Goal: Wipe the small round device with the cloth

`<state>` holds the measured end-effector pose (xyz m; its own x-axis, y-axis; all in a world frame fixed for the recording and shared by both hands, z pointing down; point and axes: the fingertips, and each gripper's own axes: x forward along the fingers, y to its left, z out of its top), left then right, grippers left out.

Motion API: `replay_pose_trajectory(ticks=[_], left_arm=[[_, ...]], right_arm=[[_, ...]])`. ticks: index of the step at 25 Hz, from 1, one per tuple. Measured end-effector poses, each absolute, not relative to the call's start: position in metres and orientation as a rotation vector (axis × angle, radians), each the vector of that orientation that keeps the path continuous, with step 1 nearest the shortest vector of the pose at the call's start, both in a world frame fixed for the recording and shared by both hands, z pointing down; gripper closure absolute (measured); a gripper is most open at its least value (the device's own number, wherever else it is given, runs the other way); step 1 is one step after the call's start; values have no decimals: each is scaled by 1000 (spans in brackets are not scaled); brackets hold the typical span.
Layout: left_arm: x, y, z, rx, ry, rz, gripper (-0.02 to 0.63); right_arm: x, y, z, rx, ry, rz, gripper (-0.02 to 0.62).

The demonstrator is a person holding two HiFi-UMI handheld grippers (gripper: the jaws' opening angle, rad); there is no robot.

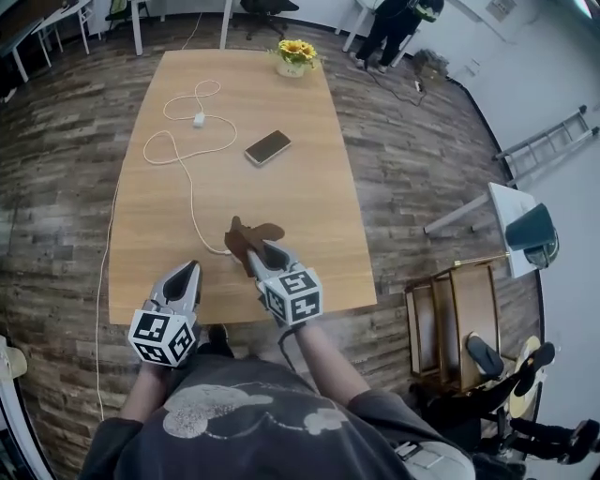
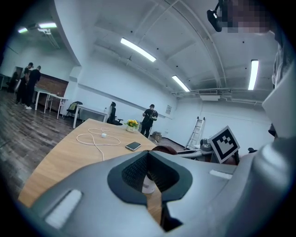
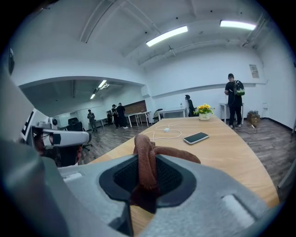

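Observation:
My right gripper (image 1: 255,251) is shut on a brown cloth (image 1: 251,234), which hangs bunched over the wooden table (image 1: 309,187) near its front edge. In the right gripper view the cloth (image 3: 147,162) rises in a fold from between the jaws. My left gripper (image 1: 190,272) hovers over the front edge, left of the cloth, its fingers drawn to a point with nothing in them. Through the slit between its jaws a small white round device (image 2: 147,184) shows on the table. In the head view the device is hidden beside the cloth, where the white cable (image 1: 190,187) ends.
The cable loops across the table's left half to a white plug (image 1: 199,119). A phone (image 1: 268,147) lies mid-table and a flower pot (image 1: 294,58) stands at the far end. A wooden cabinet (image 1: 459,323) is at the right, people (image 1: 394,28) stand behind.

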<state>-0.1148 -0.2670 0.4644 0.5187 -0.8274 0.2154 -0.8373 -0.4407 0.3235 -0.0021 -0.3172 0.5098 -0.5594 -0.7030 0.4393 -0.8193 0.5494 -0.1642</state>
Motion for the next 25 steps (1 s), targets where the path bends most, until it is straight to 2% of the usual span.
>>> replay_pose_trajectory(ticks=[5,17,25], left_arm=[[-120,-296,469,2390,-1304,50,588],[-112,-320,484,2412,-1187,84,588],[-110,-324,493,2412,-1168,105,588]], right_arm=[[1,-338,524,1326,-2388,516,523],[82,-338,561,1596,-2123,636,522],[99,-327,541,1670,-2133,603,522]])
